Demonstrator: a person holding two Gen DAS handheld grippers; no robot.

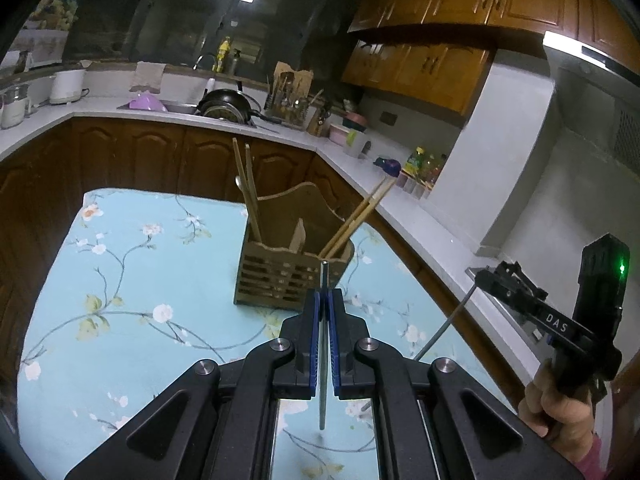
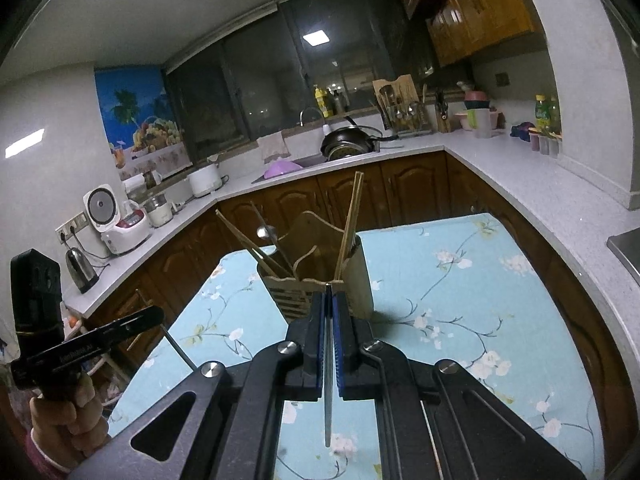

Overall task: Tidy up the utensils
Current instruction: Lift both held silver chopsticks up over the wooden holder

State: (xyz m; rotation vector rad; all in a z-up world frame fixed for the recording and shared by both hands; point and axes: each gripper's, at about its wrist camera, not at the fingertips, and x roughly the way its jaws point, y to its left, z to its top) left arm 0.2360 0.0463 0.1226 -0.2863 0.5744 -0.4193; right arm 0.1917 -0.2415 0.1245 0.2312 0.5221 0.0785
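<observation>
A wooden slatted utensil holder (image 1: 294, 276) stands on the floral blue tablecloth (image 1: 120, 320); it also shows in the right wrist view (image 2: 320, 284). It holds wooden chopsticks (image 1: 250, 192) on its left, more chopsticks (image 1: 360, 212) on its right, and a metal spoon (image 2: 266, 234). My left gripper (image 1: 324, 300) is shut on a thin metal chopstick (image 1: 323, 360), just in front of the holder. My right gripper (image 2: 329, 304) is shut on another thin metal chopstick (image 2: 328, 380), close to the holder's near rim. Each gripper shows in the other's view, with its stick hanging down (image 1: 444, 328) (image 2: 180, 350).
An L-shaped white countertop (image 1: 400, 184) over brown cabinets runs behind the table. On it are a sink with a black pan (image 1: 228, 106), a utensil rack (image 1: 290, 100), bottles (image 1: 424, 162), a rice cooker (image 2: 120, 220) and a kettle (image 2: 82, 268).
</observation>
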